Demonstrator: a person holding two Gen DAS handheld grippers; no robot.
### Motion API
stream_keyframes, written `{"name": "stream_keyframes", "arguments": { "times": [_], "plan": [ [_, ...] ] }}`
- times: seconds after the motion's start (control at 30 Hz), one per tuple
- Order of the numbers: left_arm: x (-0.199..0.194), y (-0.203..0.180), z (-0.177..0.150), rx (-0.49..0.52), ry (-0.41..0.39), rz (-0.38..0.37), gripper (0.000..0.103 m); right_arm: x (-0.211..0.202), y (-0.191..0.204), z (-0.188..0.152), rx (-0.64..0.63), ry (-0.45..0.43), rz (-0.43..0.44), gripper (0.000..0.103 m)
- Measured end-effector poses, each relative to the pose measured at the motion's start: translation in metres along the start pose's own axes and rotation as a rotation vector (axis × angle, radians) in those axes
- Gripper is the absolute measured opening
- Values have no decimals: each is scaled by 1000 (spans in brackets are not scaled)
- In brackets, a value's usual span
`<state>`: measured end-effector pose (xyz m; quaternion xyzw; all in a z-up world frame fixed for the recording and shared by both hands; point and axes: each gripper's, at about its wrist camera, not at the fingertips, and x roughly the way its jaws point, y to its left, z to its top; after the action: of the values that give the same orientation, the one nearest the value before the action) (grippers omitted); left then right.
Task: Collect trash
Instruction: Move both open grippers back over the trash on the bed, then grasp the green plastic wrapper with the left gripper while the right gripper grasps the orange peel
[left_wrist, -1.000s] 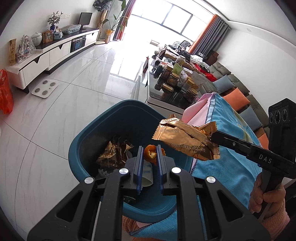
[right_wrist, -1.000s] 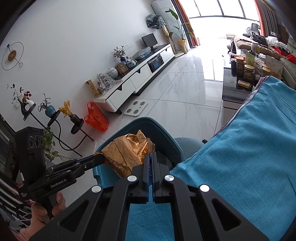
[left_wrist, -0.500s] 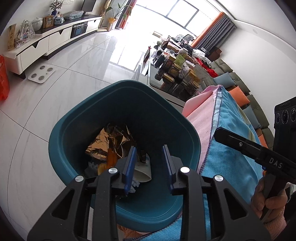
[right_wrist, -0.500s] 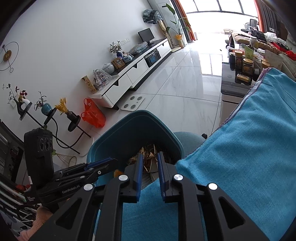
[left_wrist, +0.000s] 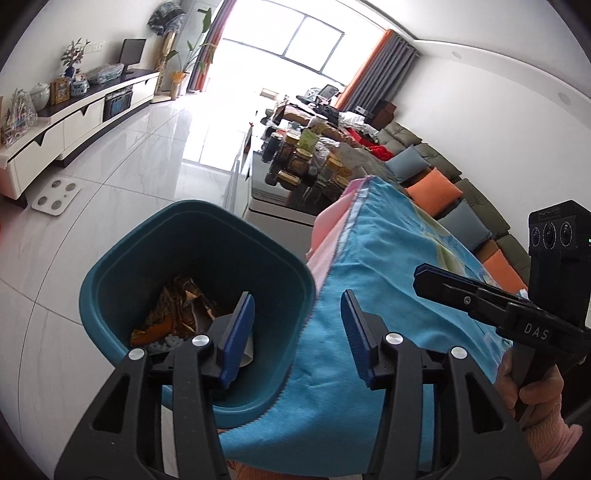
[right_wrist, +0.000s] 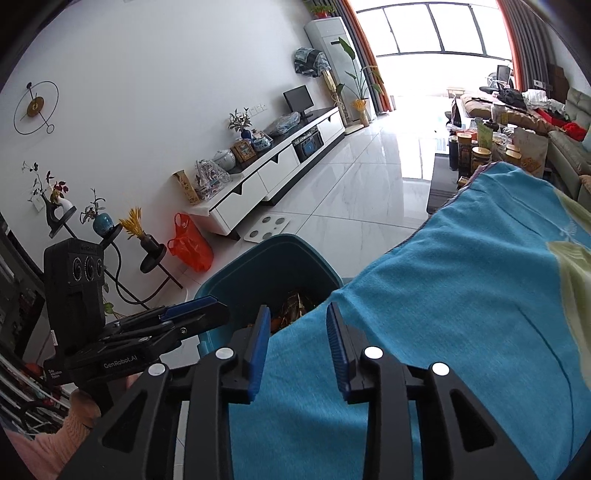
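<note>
A teal bin stands on the floor against the table edge, holding gold wrappers, an orange scrap and some white bits. My left gripper hovers over the bin's right rim and the blue cloth; its jaws are opening with nothing between them. In the right wrist view the bin shows past the cloth edge, wrappers inside. My right gripper is above the blue cloth near that edge, jaws opening and empty. Each gripper appears in the other's view, left gripper and right gripper.
A white floor scale and an orange plastic bag lie on the tiled floor by a long TV cabinet. A low table crowded with jars stands beyond the cloth, a sofa with cushions to its right.
The gold wrapper held by my right gripper and the orange scrap in my left have dropped into the bin. Both grippers opened and shifted right, toward the cloth.
</note>
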<state>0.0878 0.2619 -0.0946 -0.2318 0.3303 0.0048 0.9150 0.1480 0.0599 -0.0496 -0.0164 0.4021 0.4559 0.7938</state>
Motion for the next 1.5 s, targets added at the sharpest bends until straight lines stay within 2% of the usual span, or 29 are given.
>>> {"name": "stream_keyframes", "arguments": {
  "times": [0.13,0.2,0.43,0.7,1.07,1.3,1.5],
  "plan": [
    [-1,-38,-8,67,8,-83,51,-38,-10,-14,-3,-58,-41,36],
    [5,-58,-12,88,29,-134,52,-56,-18,-21,6,-82,-66,38],
    [28,-130,-43,198,114,-279,52,-110,-52,-49,65,-139,-160,38],
    [50,-212,-73,328,194,-394,52,-165,-93,-82,161,-193,-291,38],
    [82,-314,-100,499,291,-494,52,-227,-157,-115,302,-274,-440,38],
    [105,-350,-106,542,335,-511,52,-248,-185,-130,357,-301,-475,38],
    [118,-375,-113,571,359,-522,51,-251,-205,-137,393,-291,-475,38]
  ]
}}
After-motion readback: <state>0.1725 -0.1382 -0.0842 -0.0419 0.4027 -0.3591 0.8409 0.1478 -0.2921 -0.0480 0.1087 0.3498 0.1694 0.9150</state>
